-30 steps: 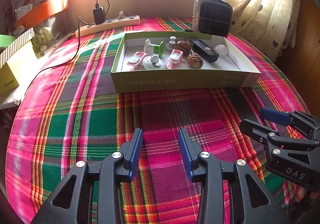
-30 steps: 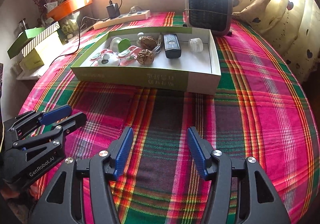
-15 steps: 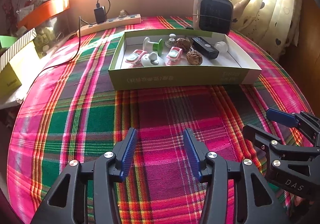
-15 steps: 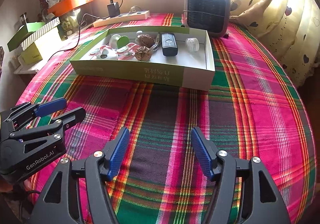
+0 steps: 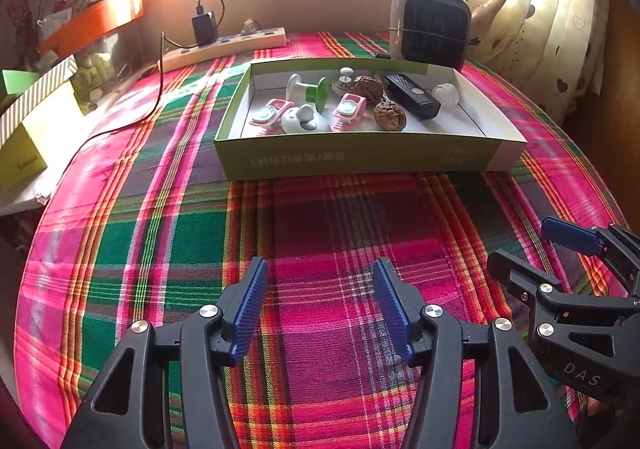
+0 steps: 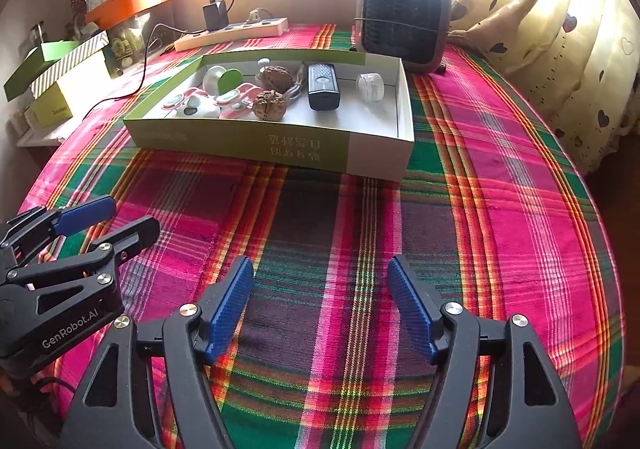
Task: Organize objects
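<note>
A shallow green cardboard box (image 5: 360, 159) (image 6: 248, 139) lies on the plaid tablecloth. It holds two walnuts (image 5: 390, 116), a black remote (image 5: 412, 95) (image 6: 323, 86), a white roll (image 5: 445, 94) (image 6: 370, 87), two pink clips (image 5: 349, 111), a white-and-green spool (image 5: 308, 89) and small white pieces. My left gripper (image 5: 320, 273) (image 6: 132, 215) hovers over the cloth well in front of the box, its jaws opening with nothing between them. Beside it, my right gripper (image 6: 320, 269) (image 5: 528, 245) is also opening and empty.
A small heater (image 5: 430, 31) stands behind the box. A power strip (image 5: 228, 47) with a charger and a trailing cable lies at the back left. Cardboard boxes (image 5: 24, 137) sit off the table's left edge, and a curtain (image 5: 560, 29) hangs at the right.
Both pairs of jaws have spread wider apart. The box and its contents have not moved.
</note>
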